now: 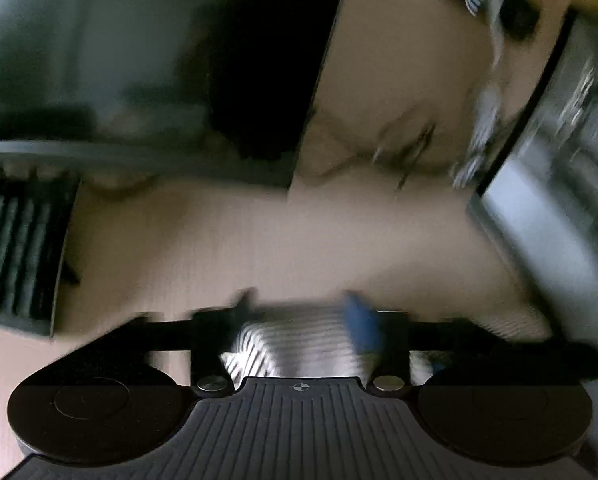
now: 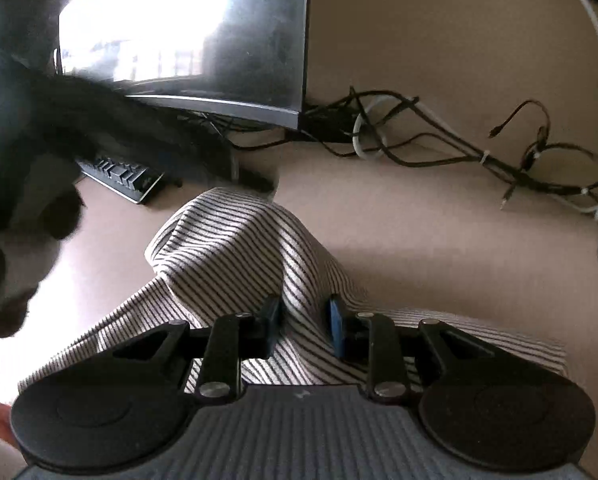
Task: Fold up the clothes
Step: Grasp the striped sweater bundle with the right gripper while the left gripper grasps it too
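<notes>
**Both grippers on the striped garment**

Ribbed grey housing and two round black discs fill the bottom of the left wrist view. Just ahead, the left gripper (image 1: 305,320) has its fingers, one black and one blue, on either side of a bunched fold of the striped garment (image 1: 299,344). Motion blur hides whether the pads actually press the cloth, so I cannot tell if it is gripped. Beyond lies the bare tan table (image 1: 259,240); a dark keyboard (image 1: 15,248) sits at nine o'clock and a dark monitor (image 1: 139,60) at eleven.

Right wrist view: the same ribbed housing sits nearest. The right gripper (image 2: 305,324) has its fingers closed in on a raised ridge of the garment, pinching it at six o'clock, probably to lift an edge for a fold. The cloth is a soft knit with thin dark stripes on pale ground, humped and creased, and trails toward seven o'clock. A blurred dark shape, apparently the other gripper, crosses at nine to ten o'clock. A tangle of cables (image 2: 439,136) lies on the table at one to two o'clock, well apart from the garment.
</notes>
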`<state>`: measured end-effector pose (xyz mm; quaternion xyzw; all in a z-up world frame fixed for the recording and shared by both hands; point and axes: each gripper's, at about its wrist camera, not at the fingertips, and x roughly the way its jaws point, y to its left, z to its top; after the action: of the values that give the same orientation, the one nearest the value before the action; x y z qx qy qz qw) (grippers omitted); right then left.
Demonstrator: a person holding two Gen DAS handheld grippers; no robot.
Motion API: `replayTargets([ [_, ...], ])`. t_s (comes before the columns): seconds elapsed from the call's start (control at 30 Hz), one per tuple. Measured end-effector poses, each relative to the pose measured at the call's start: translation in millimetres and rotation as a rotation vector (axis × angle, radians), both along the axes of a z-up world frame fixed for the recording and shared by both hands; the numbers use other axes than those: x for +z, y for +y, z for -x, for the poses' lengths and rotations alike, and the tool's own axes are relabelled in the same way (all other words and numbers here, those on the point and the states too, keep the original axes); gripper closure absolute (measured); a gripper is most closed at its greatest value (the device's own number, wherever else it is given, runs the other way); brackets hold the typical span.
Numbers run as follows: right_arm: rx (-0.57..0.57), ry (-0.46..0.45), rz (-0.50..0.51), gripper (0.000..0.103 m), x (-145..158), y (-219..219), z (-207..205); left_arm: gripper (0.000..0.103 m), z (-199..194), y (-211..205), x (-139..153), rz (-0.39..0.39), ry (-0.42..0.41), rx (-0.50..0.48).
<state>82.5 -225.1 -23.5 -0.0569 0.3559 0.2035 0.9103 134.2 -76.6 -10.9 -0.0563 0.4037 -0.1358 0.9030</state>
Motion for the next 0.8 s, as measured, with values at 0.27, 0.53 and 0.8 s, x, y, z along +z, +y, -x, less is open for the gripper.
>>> replayTargets([
  [0.27,-0.262,-0.076,-0.014,0.063,24,-63,32,0.059,15,-7,-12,-0.100,-0.042,-0.062],
  [0.53,-0.464,0.048,-0.042,0.044,-10,-105,9,0.045,16,11,-14,-0.038,0.000,-0.022],
  [0.8,-0.497,0.174,-0.210,0.020,-27,-117,-11,0.019,3,28,-23,0.035,0.084,0.046],
])
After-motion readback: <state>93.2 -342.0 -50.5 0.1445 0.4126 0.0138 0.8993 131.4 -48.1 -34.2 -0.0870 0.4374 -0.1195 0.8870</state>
